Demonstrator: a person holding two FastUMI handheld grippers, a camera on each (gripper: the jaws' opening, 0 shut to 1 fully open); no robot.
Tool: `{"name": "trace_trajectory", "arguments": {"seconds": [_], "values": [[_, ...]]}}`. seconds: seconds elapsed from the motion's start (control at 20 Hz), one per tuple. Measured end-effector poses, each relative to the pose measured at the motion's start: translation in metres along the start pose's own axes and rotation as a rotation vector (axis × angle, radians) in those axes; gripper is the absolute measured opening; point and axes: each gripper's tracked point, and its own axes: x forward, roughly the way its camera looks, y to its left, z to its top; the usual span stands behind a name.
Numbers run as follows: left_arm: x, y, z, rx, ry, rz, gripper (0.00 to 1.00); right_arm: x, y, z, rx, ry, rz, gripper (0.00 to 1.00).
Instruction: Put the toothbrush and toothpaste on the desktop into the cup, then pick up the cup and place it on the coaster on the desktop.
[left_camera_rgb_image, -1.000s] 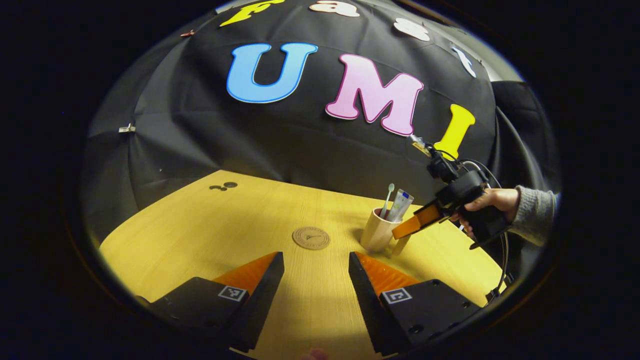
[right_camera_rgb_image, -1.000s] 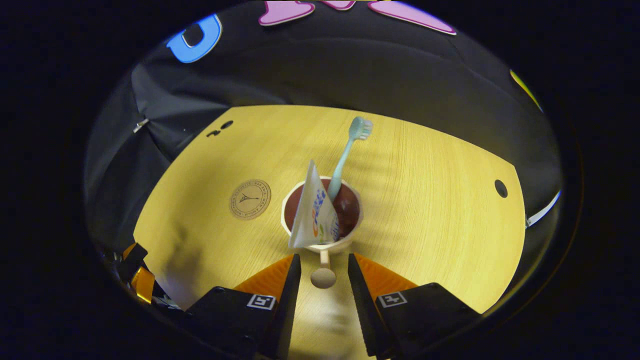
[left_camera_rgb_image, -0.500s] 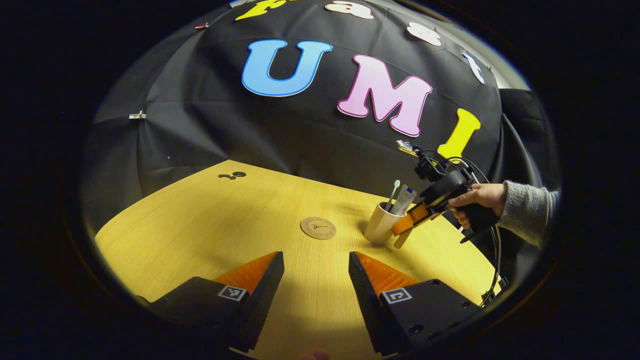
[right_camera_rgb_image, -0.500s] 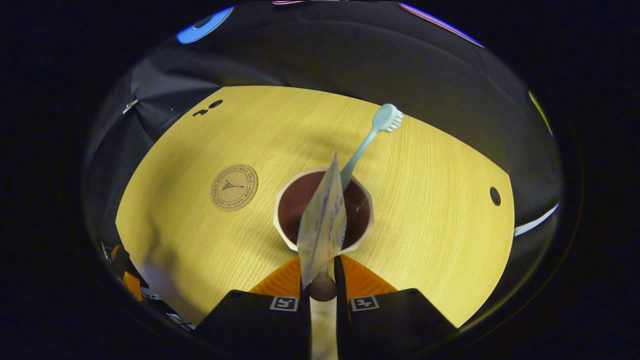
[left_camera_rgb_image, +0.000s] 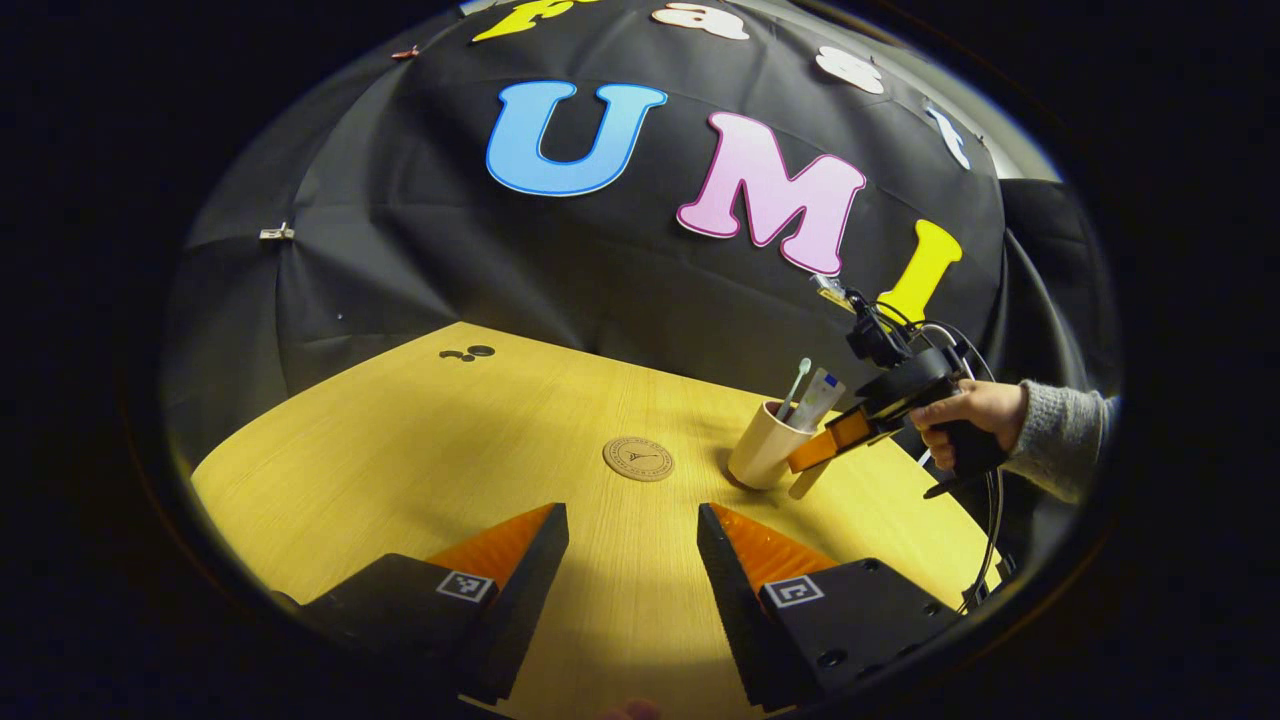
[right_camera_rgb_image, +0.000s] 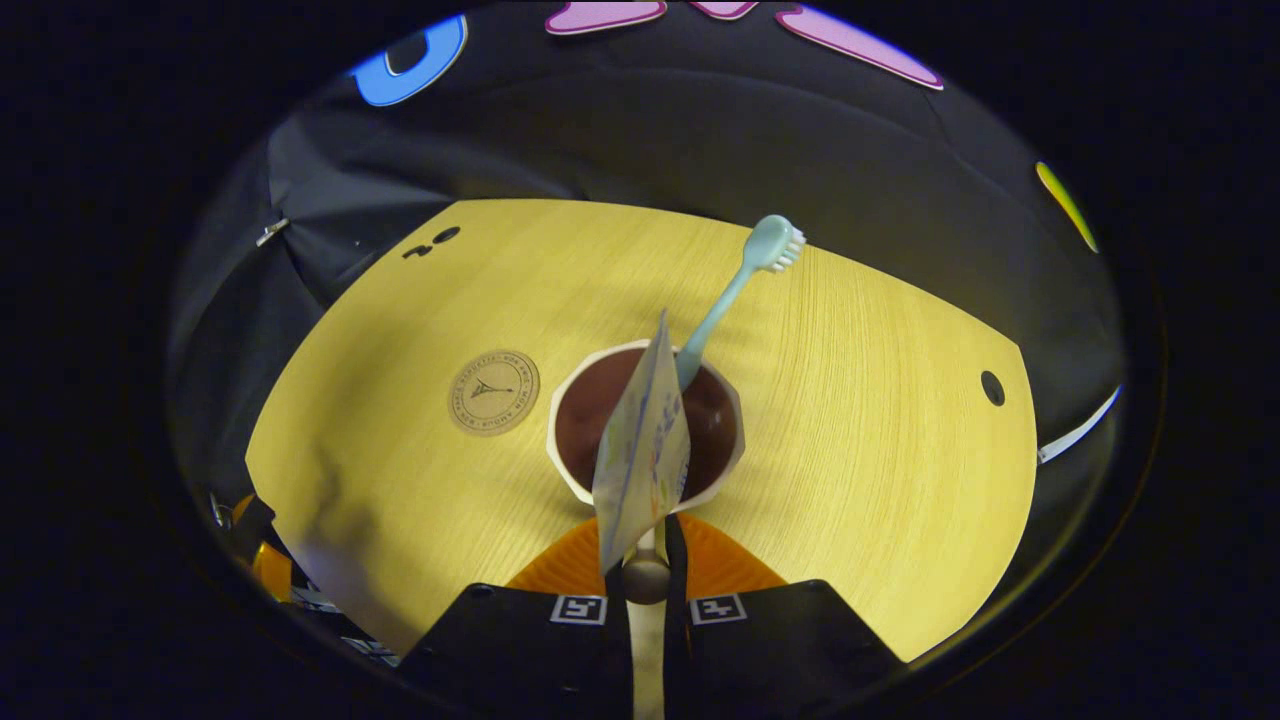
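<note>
A beige cup (left_camera_rgb_image: 765, 457) stands tilted on the wooden table (left_camera_rgb_image: 400, 450), right of the round cork coaster (left_camera_rgb_image: 638, 459). A pale green toothbrush (left_camera_rgb_image: 796, 385) and a white toothpaste tube (left_camera_rgb_image: 820, 395) stick out of it. A person's hand holds my right gripper (left_camera_rgb_image: 815, 455) against the cup's right side. In the right gripper view the cup (right_camera_rgb_image: 570, 470) lies just ahead, with the toothbrush (right_camera_rgb_image: 730, 295) and toothpaste (right_camera_rgb_image: 640, 450) inside. My right gripper (right_camera_rgb_image: 647, 535) is shut on the cup's handle (right_camera_rgb_image: 647, 578). The coaster (right_camera_rgb_image: 493, 392) lies to the cup's left. My left gripper (left_camera_rgb_image: 632, 525) hovers open over the near table, holding nothing.
Small dark holes mark the tabletop at the far left (left_camera_rgb_image: 468, 352) and at the right (right_camera_rgb_image: 992, 388). The black cloth wall closes off the table's far side. A cable (left_camera_rgb_image: 985, 350) loops behind the right gripper. Bare table stretches left of the coaster.
The right gripper's fingers closed on the cup's handle. The cup now leans over, its rim tipped toward the right gripper. The left gripper drew back slightly and stays open.
</note>
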Motion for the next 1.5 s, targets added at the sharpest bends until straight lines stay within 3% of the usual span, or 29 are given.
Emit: {"name": "trace_trajectory", "arguments": {"seconds": [0.4,0.75,1.25,1.4,1.5], "values": [[-0.018,0.016,0.007,-0.024,-0.006,0.018,0.83,0.010,0.073,0.050,-0.070,-0.037,0.079,0.16],[-0.035,0.042,-0.003,-0.077,0.004,0.065,0.83,0.047,0.122,0.051,-0.139,0.000,0.097,0.16],[-0.029,0.062,-0.010,-0.108,0.017,0.083,0.83,0.064,0.137,0.047,-0.155,0.038,0.053,0.15],[-0.026,0.062,-0.009,-0.120,0.020,0.084,0.83,0.061,0.133,0.048,-0.152,0.033,0.037,0.27],[-0.027,0.062,-0.002,-0.113,0.014,0.082,0.83,0.063,0.137,0.050,-0.151,0.027,0.041,0.29]]}}
